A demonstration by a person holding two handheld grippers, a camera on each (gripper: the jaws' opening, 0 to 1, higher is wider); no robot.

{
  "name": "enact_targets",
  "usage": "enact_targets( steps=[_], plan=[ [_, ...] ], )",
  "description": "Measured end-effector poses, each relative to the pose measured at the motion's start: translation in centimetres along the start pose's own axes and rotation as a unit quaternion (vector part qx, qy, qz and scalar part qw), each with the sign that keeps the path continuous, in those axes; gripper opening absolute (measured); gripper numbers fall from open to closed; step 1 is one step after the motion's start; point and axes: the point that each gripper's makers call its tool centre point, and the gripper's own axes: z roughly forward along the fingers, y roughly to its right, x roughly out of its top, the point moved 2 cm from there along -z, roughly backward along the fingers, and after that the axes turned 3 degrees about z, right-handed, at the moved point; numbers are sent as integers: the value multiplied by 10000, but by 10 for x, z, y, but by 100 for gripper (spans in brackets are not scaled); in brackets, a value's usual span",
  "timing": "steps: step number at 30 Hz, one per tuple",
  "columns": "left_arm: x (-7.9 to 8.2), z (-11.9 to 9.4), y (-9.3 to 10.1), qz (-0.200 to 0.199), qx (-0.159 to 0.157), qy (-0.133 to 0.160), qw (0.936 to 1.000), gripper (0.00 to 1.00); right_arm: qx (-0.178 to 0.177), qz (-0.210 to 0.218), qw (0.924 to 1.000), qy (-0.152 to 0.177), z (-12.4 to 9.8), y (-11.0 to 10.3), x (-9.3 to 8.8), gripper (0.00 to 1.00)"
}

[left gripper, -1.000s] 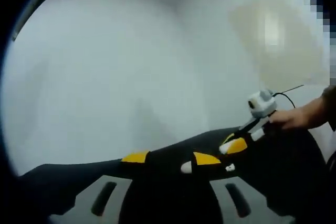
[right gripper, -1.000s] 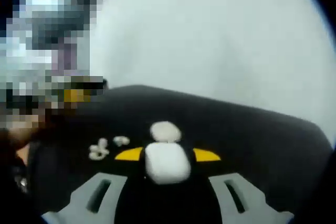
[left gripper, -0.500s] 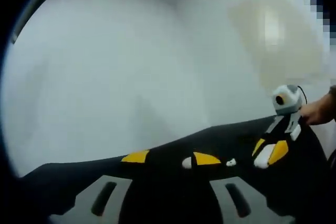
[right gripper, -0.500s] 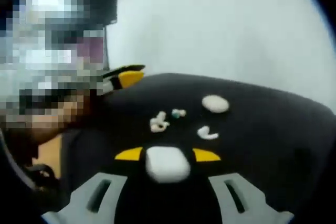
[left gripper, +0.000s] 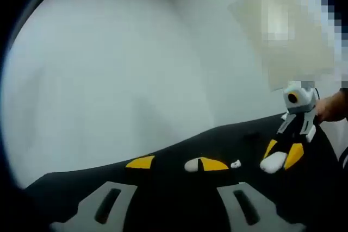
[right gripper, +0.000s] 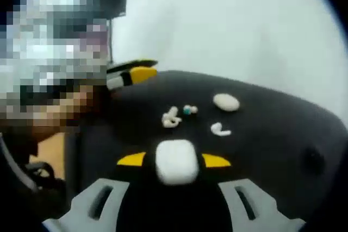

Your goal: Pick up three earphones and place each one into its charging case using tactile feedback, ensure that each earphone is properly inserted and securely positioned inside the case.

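My right gripper [right gripper: 174,160] is shut on a white charging case [right gripper: 176,162], held above the black table [right gripper: 283,134]. Beyond it on the table lie a white earphone [right gripper: 220,130], a cluster of white earphones [right gripper: 171,118] with a small teal piece [right gripper: 188,110], and a white oval case [right gripper: 226,101]. My left gripper [left gripper: 176,163] is open, nothing between its yellow tips. An oval case [left gripper: 191,165] and an earphone [left gripper: 235,163] lie past them. At the right, the right gripper [left gripper: 281,155] carries the white case [left gripper: 273,162].
A white wall [left gripper: 109,80] rises behind the table. A person's hand [left gripper: 331,107] holds the right gripper at the right edge. The left gripper's yellow tip [right gripper: 142,73] pokes in over the table's far left edge, beside a person's arm [right gripper: 60,115].
The right gripper, still holding the case, has swung right and back from the table's middle. The earphones and oval case now lie ahead of it. The left gripper has barely moved.
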Motion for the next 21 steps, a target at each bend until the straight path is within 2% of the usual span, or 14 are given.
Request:
enact_targets(
  steps=[4, 8, 9, 13, 17, 18, 20, 21],
  plan=[
    [2, -2, 24, -242, -589, -89, 9979, 24, -145, -124, 9998, 112, -16, 13, -3, 38],
    [-2, 0, 46, -343, -1112, -271, 9928, 25, 101, 139, 9997, 160, -20, 17, -8, 37],
    [-5, 0, 51, -194, -1238, -374, 9914, 25, 150, 125, 9997, 176, -18, 16, -8, 37],
    [-20, 2, 62, 215, -1420, -766, 9867, 25, 350, -470, 9982, 110, -9, 11, -9, 37],
    [-25, 2, 69, 304, -1528, -855, 9841, 25, 463, -311, 9984, -82, -2, 4, -14, 37],
    [-25, 1, 71, 318, -1564, -866, 9834, 25, 441, -335, 9985, -44, -3, 1, -14, 37],
    [-29, 1, 73, 373, -1626, -943, 9815, 25, 351, -648, 9973, -74, -4, 1, -15, 36],
    [-30, 1, 73, 403, -1643, -989, 9806, 26, 351, -576, 9977, -65, -5, 0, -14, 36]
  ],
)
